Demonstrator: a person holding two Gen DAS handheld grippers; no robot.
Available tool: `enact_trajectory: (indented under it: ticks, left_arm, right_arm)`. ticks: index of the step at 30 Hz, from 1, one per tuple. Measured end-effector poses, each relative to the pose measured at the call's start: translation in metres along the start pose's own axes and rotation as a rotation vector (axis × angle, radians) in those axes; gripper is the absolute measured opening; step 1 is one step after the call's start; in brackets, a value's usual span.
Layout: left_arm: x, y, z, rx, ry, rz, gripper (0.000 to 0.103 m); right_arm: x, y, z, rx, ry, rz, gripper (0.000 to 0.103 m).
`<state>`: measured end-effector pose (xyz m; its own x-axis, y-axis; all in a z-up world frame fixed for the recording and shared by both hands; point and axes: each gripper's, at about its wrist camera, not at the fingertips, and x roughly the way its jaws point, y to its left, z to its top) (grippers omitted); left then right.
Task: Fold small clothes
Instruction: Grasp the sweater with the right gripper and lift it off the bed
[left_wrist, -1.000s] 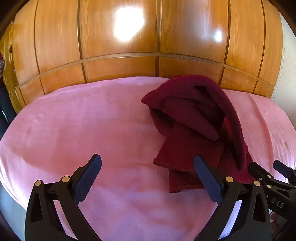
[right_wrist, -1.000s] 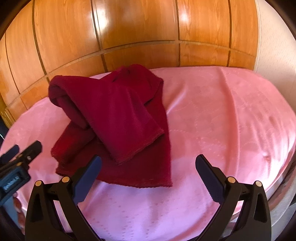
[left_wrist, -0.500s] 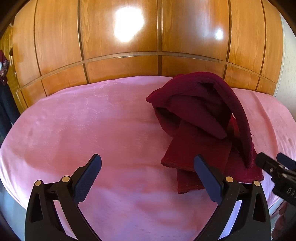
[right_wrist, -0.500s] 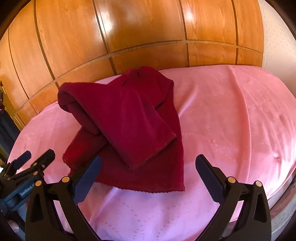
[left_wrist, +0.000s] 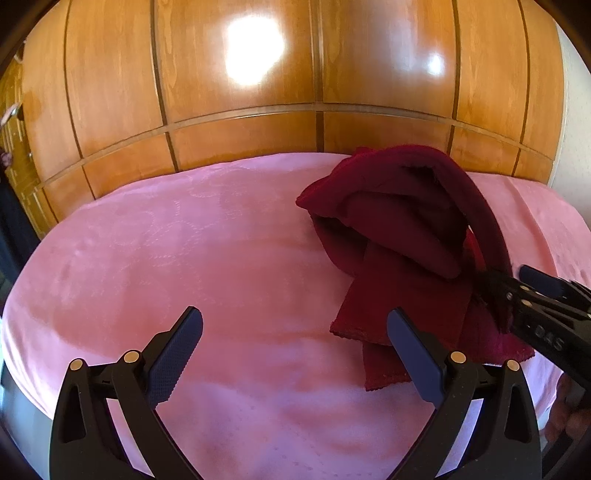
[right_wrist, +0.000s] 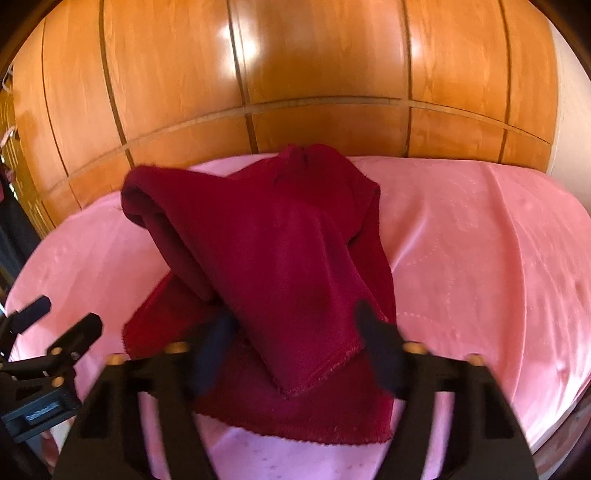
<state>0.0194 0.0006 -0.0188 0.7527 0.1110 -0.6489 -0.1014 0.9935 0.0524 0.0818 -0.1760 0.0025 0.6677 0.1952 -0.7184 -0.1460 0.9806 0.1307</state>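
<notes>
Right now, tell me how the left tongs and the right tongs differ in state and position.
The left tongs gape wide over bare pink bedspread, with nothing between them; the right tongs stand narrower, having just been closing, astride a hanging flap of the dark red garment. The left tongs sit clear of the cloth, beside it; the right tongs reach into its folds, though a firm pinch is not clear through the blur. Both are black and angle down at the bed.

A bed (left_wrist: 184, 258) covered in a pink bedspread stands against wood panelling (left_wrist: 240, 92). A crumpled dark red garment (right_wrist: 280, 258) lies directly on it.
</notes>
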Motion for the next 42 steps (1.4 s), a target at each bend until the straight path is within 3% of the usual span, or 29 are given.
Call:
enact_trajectory:
  ticks: [4, 6, 14, 19, 22, 26, 27, 28, 30, 32, 36, 42]
  left_arm:
    - [0.001, 0.000, -0.003, 0.000, 0.011, -0.011, 0.099]
    - [0.003, 0.001, -0.004, -0.003, 0.016, -0.014, 0.099]
    - [0.009, 0.011, -0.005, -0.029, 0.031, -0.037, 0.099]
    - [0.011, 0.030, -0.008, -0.090, 0.049, -0.080, 0.099]
    - [0.015, 0.050, -0.013, -0.160, 0.089, -0.105, 0.099]
    - [0.016, 0.070, -0.021, -0.220, 0.095, -0.089, 0.099]
    - [0.015, 0.073, -0.023, -0.234, 0.092, -0.089, 0.099]
    - [0.014, 0.076, -0.025, -0.247, 0.093, -0.092, 0.099]
    - [0.012, 0.081, -0.028, -0.256, 0.094, -0.083, 0.099]
    - [0.010, 0.083, -0.029, -0.245, 0.087, -0.074, 0.099]
    - [0.014, 0.087, -0.032, -0.222, 0.094, -0.053, 0.099]
    - [0.022, 0.089, -0.034, -0.212, 0.104, -0.059, 0.099]
  right_arm:
    - [0.002, -0.003, -0.001, -0.030, 0.002, 0.006, 0.021]
    - [-0.002, -0.004, 0.001, -0.046, -0.010, 0.006, 0.016]
    - [-0.020, 0.000, 0.025, -0.121, -0.096, -0.057, 0.014]
    - [-0.023, 0.025, 0.072, -0.228, -0.210, -0.082, 0.014]
    - [-0.023, 0.063, 0.116, -0.274, -0.276, -0.007, 0.014]
    - [-0.035, 0.140, 0.155, -0.290, -0.276, 0.331, 0.014]
    - [-0.038, 0.160, 0.157, -0.310, -0.269, 0.408, 0.015]
    - [-0.040, 0.188, 0.156, -0.350, -0.258, 0.486, 0.035]
    - [-0.040, 0.208, 0.149, -0.367, -0.250, 0.545, 0.083]
    - [-0.037, 0.214, 0.138, -0.368, -0.214, 0.603, 0.081]
    - [-0.026, 0.176, 0.119, -0.317, -0.155, 0.546, 0.086]
    - [0.003, 0.059, 0.091, -0.220, -0.059, 0.189, 0.087]
